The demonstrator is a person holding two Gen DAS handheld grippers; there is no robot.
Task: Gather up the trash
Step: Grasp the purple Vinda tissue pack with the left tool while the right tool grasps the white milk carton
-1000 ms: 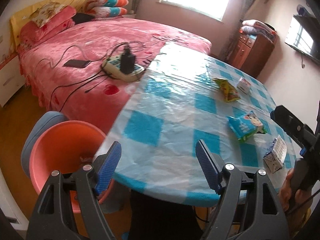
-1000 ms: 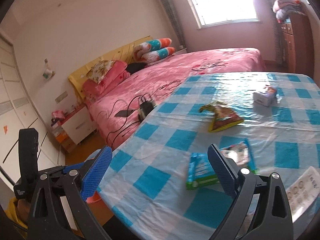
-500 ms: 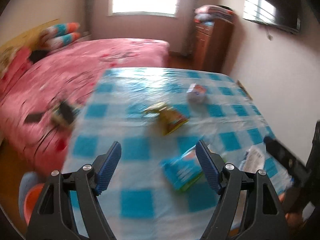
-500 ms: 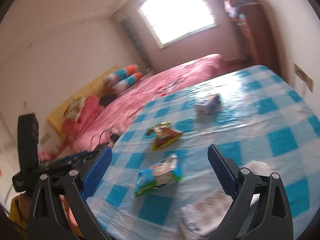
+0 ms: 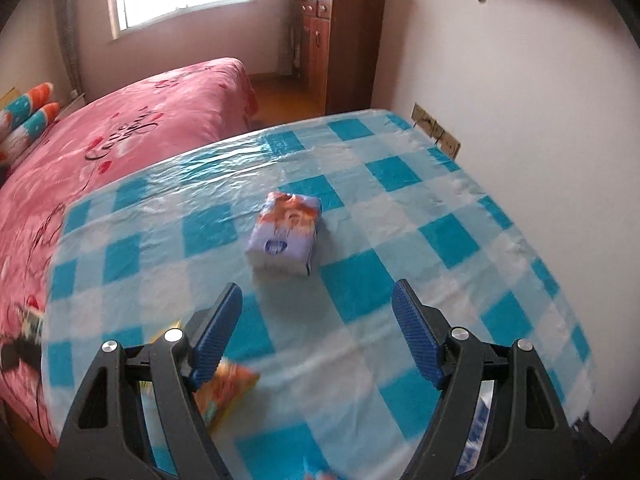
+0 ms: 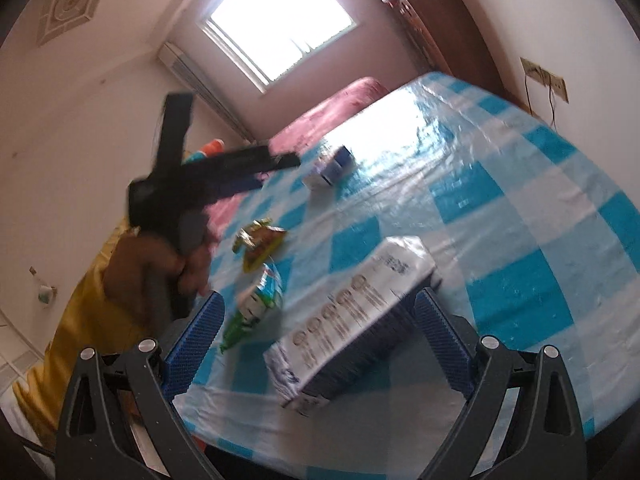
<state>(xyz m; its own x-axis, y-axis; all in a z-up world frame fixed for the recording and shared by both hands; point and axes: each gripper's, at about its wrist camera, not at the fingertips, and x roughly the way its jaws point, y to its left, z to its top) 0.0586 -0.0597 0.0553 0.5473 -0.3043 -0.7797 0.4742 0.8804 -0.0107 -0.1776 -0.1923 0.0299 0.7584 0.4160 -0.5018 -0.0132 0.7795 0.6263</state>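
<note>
Now both claws are spread wide and hold nothing. The left gripper (image 5: 316,320) hangs just before the small tissue pack (image 5: 285,234) on the checked table (image 5: 452,236). It should go lower, straddle the pack and close slowly.

Black gripper (image 5: 316,332) frame, blue ribbed pads, silver screws; yellow sleeve (image 6: 84,320).
</note>
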